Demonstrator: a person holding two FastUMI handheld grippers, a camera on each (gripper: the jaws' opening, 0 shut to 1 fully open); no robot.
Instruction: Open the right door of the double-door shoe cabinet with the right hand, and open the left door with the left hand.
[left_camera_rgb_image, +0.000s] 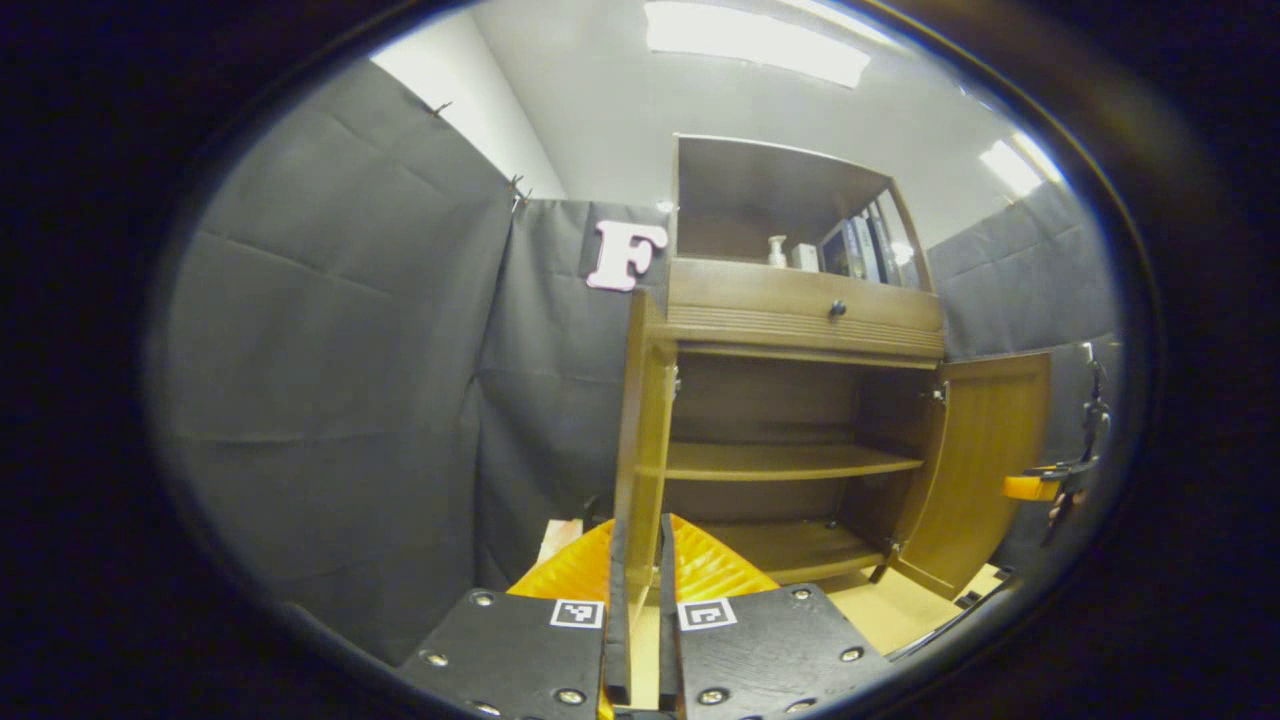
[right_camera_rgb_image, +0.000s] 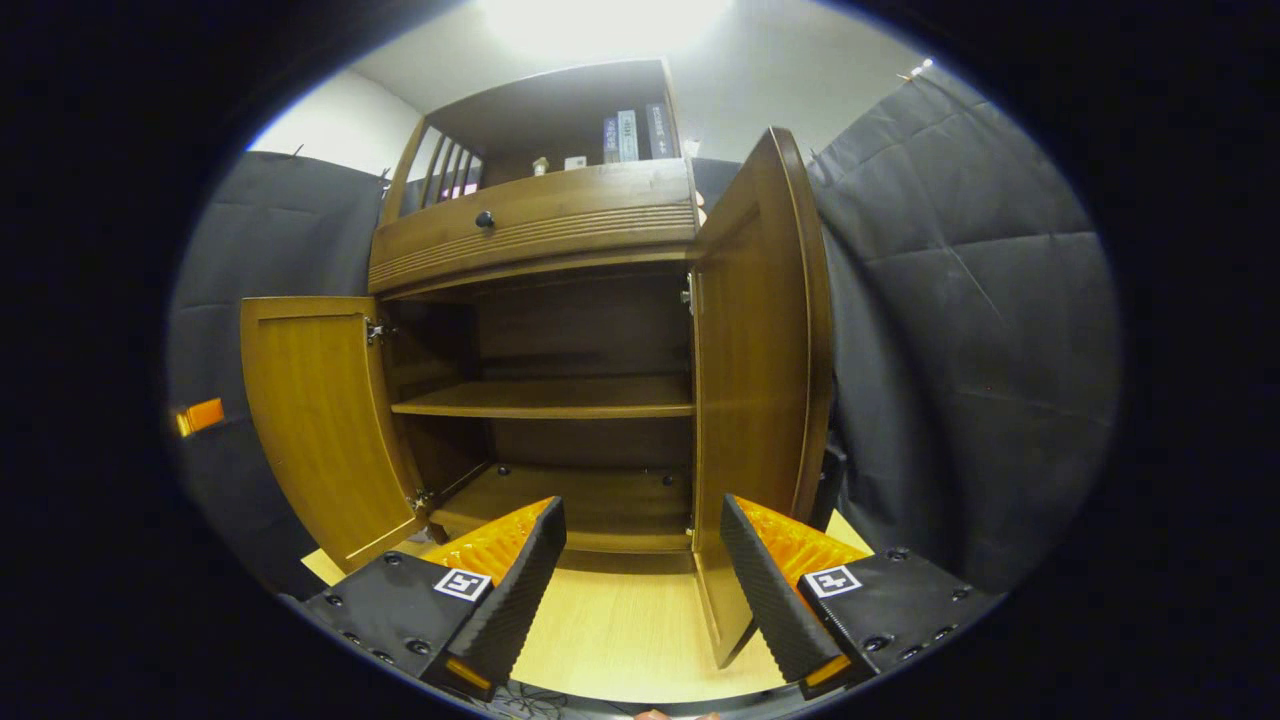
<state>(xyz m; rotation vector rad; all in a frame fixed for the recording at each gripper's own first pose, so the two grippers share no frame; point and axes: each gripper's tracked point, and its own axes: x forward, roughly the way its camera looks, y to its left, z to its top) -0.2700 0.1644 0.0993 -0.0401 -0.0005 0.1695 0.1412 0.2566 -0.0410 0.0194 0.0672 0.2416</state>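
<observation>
Beside both doors (right_camera_rgb_image: 760, 340), black cloth (right_camera_rgb_image: 960, 340).

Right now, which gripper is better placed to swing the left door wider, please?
Left: the left gripper is clamped on the left door at its edge, while the right gripper hangs open beside the right door, holding nothing.

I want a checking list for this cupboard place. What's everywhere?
surface: pale wooden floor under the cabinet.
job's things: shoe cabinet; left door and right door both stand open.
clutter: pump bottle and books on the top shelf.
grippers: left tongs closed on the left door's edge; right tongs open, beside the right door.
cables: thin dark strands, maybe wires, at the floor's near edge.
surroundings: black cloth walls, ceiling lights.
</observation>
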